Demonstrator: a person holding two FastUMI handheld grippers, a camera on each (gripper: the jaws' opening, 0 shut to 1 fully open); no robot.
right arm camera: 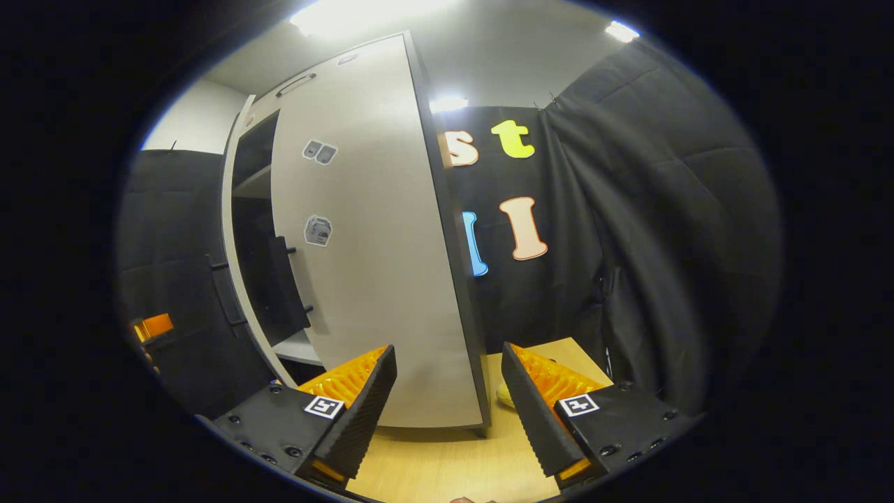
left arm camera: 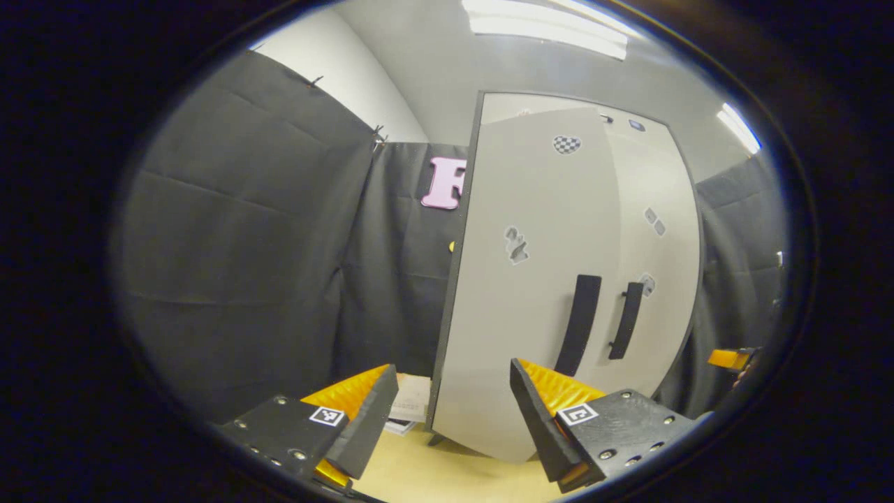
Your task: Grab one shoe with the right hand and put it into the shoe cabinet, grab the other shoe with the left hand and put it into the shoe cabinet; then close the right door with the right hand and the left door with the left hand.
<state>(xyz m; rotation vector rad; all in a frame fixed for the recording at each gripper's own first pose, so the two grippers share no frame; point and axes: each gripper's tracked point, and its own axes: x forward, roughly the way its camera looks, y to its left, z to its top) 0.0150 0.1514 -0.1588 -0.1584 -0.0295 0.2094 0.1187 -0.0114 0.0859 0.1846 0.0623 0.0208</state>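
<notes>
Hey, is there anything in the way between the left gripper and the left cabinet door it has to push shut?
Nothing visible does. In the left gripper view the left gripper is open and faces the left door directly, with bare tabletop below the gap. The door's dark handle is unobstructed too.

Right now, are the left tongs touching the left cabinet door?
Cannot tell. In the left gripper view the open tongs straddle the left door's lower edge, but no contact or gap shows plainly.
</notes>
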